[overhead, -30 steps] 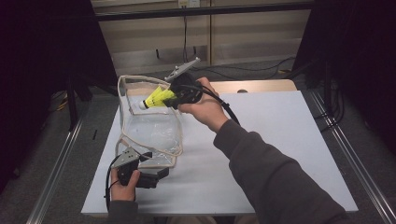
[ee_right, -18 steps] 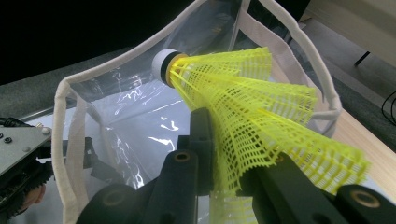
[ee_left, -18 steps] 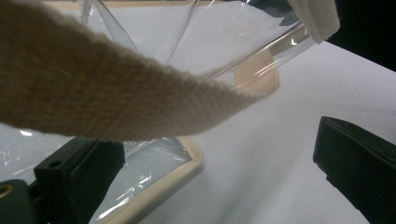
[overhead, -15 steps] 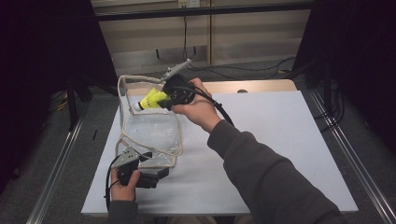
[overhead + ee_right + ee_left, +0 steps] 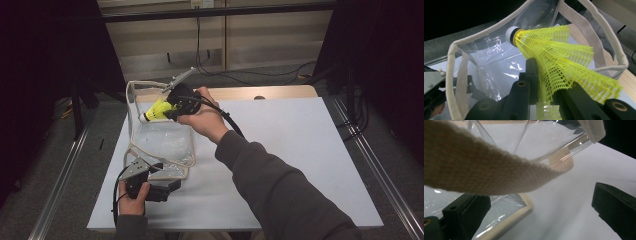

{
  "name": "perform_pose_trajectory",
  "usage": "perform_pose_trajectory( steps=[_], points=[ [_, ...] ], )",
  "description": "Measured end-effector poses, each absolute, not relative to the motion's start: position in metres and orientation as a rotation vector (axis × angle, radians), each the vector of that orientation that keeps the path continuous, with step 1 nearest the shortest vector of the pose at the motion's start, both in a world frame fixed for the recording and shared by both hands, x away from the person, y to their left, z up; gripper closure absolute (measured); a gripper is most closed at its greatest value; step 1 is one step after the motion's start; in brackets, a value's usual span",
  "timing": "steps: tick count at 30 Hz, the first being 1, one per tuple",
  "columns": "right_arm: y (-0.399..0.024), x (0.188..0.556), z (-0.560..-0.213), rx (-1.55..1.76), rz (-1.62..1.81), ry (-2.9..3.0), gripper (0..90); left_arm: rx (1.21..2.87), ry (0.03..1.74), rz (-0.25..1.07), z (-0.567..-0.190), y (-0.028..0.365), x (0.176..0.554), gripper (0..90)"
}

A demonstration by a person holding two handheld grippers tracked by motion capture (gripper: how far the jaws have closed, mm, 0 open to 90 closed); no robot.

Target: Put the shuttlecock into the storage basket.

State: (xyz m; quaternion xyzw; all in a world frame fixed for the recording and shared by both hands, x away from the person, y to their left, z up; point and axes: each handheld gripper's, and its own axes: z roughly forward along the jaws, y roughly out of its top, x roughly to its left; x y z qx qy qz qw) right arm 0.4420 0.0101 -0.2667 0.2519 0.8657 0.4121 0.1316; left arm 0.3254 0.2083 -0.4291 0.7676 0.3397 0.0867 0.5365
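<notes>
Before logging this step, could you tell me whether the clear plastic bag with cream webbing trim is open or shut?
Open: the clear plastic bag's cream rim gapes wide around the yellow mesh shuttlecock.

High view: fixed above the person's side, facing forward and down; takes in the whole white table [image 5: 300,150], both forearms and the floor beyond.

Left gripper view: set low at the near table edge, very close behind a cloth strap [image 5: 486,167] of the clear bag [image 5: 529,140].

Right gripper view: close along its own jaws, facing into the bag's open mouth past the yellow shuttlecock [image 5: 559,62].

Shared: bag and tabletop appear in all three views.
</notes>
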Motion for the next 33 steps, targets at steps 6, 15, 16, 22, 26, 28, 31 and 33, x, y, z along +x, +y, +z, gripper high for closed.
perform_pose_trajectory(
  steps=[6, 15, 16, 22, 26, 28, 31, 33],
  points=[
    [0.016, 0.443, -0.270, 0.727, 1.179, 2.519, 82.4, 1.824, 0.808, 0.202, -0.429, 0.208, 0.325, 1.9],
    [0.025, 0.446, -0.274, 0.732, 1.154, 2.526, 82.4, 1.820, 0.810, 0.202, -0.429, 0.208, 0.326, 1.9],
    [0.026, 0.446, -0.275, 0.731, 1.155, 2.531, 82.4, 1.820, 0.810, 0.202, -0.429, 0.208, 0.326, 1.9],
    [0.031, 0.450, -0.279, 0.743, 1.139, 2.530, 82.4, 1.818, 0.811, 0.203, -0.430, 0.208, 0.325, 1.9],
    [0.033, 0.452, -0.281, 0.753, 1.137, 2.526, 82.4, 1.818, 0.810, 0.203, -0.430, 0.208, 0.326, 1.9],
    [0.035, 0.453, -0.282, 0.756, 1.135, 2.529, 82.4, 1.819, 0.809, 0.206, -0.430, 0.208, 0.326, 1.9],
    [0.037, 0.455, -0.284, 0.758, 1.130, 2.531, 82.3, 1.817, 0.811, 0.203, -0.430, 0.208, 0.326, 1.9],
    [0.038, 0.455, -0.284, 0.760, 1.118, 2.532, 82.3, 1.817, 0.813, 0.203, -0.429, 0.208, 0.325, 1.9]
  ],
)
